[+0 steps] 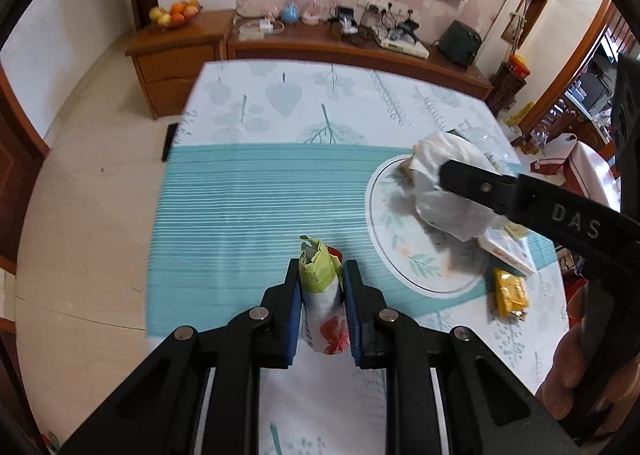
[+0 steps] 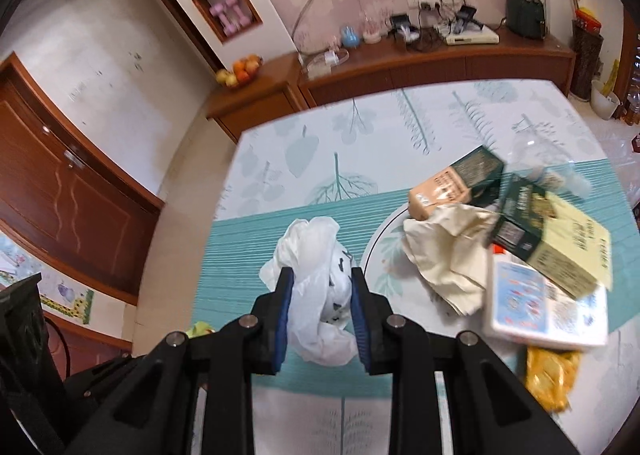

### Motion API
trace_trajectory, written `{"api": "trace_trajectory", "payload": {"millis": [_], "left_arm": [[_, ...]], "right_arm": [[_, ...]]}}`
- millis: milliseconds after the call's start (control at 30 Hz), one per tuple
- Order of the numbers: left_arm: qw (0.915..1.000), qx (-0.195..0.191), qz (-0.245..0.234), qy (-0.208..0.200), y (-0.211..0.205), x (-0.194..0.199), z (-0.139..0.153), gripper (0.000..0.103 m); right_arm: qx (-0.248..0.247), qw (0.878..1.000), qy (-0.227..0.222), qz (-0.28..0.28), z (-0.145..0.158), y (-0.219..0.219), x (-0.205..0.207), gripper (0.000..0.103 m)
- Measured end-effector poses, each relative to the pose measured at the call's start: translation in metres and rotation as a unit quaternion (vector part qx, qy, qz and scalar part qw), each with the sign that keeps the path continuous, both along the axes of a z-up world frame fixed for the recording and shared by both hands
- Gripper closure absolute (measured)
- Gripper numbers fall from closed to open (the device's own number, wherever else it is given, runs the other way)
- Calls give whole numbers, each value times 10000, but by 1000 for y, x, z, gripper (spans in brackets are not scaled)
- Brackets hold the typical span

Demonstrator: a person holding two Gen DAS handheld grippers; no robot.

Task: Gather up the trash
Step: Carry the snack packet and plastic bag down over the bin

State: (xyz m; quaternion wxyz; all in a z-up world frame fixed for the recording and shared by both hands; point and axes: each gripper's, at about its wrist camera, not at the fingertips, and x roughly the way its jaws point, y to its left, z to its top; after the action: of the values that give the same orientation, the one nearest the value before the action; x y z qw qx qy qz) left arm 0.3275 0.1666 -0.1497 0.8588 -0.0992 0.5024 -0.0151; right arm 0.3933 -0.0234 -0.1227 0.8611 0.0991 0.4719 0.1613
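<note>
Fingers (image 1: 295, 307) of the left gripper (image 1: 323, 311) were clamped on a crumpled snack wrapper (image 1: 323, 295), green at the top and white with a red print lower down, held upright above the teal-striped tablecloth (image 1: 248, 215). The squeeze looked narrow and the packet slippery, so I judged it might slide out if the hand swung quickly toward wherever the rubbish was going. From that same view the right gripper (image 1: 452, 175) reached in over the round plate (image 1: 384, 255), pressed into a pale bag, though its far finger was hidden. A yellow packet (image 1: 510, 291) lay beside the plate, near the table's edge. Through the right wrist camera, the blue pads (image 2: 282, 319) were closed on a thin white plastic bag (image 2: 316, 283), which bulged out loosely above and below the grip. Being so limp, it seemed likely to trail and catch something as it came away. Just beside it lay a cream cloth bag (image 2: 444, 255), with a dark green carton (image 2: 548, 239), a brown carton (image 2: 440, 191) and a white printed box (image 2: 544, 311) heaped loosely together; a careless tug, I thought, could knock that pile toward the edge.
</note>
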Motion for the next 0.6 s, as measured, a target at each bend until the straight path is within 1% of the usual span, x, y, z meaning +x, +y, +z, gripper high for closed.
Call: {"api": "trace_trajectory", "payload": {"millis": [133,233,367,500,600], "left_arm": [[9992,110,114,-356,-9,-38,40,85],[9972,204,230,-680,-23,-76,70,85],[9936,279,396,-1023,-49,-130,101,85],[9903,391,446,-1259,-81,-184,120,85],[9895,417,500,-1293,-107,-223,123,85]], "right_arm": [[208,9992,-337,56,33,-19,-38,76],[374,9974,-592,161,56,-35,-74,76],[480,9944,-875,355,83,-59,-129,76],[573,9909,-1121,483,101,-89,-187,76],[593,9898,-1176,541,104,-112,-228,76]]}}
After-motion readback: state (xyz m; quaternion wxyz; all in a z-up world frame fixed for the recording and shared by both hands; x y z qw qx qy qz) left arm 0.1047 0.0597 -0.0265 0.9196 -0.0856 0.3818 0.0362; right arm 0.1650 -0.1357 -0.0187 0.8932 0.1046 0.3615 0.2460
